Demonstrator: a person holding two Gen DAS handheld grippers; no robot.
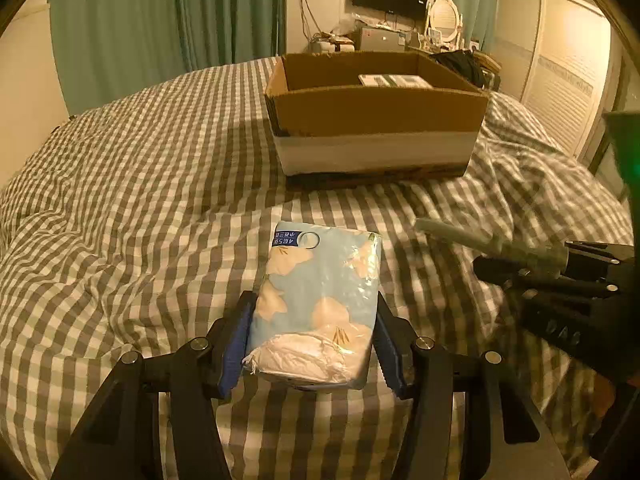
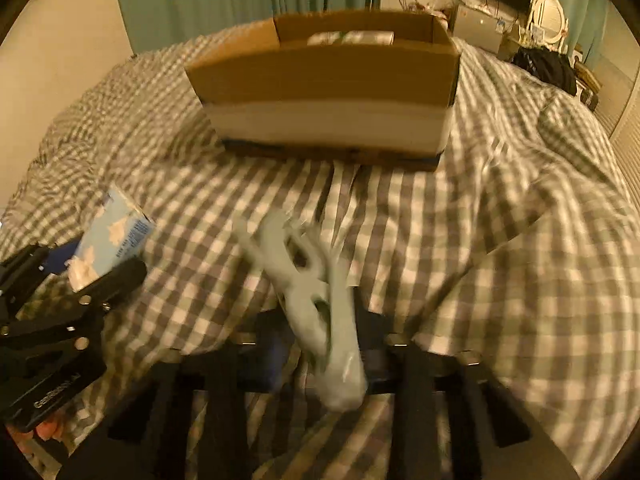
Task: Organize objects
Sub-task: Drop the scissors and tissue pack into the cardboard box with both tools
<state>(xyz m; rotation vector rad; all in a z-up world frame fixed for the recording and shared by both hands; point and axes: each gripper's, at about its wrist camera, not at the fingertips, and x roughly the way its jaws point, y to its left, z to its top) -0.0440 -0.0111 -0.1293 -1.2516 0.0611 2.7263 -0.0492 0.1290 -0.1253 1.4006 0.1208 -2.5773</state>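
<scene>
one tissue pack [image 1: 318,304], one clothespin [image 2: 308,300], one box [image 1: 376,120].

The bed [image 1: 140,200] is wearing a grey-and-white check cover. The pack [image 1: 320,300] is showing pale blue with cream flower shapes and a dark blue label at its far end. The box [image 1: 376,120] is showing brown card above a white band. The clip [image 2: 316,300] is looking pale grey-green. The fingers [image 1: 234,352] are showing blue pads on black arms. The curtains [image 1: 160,12] are hanging teal.
</scene>
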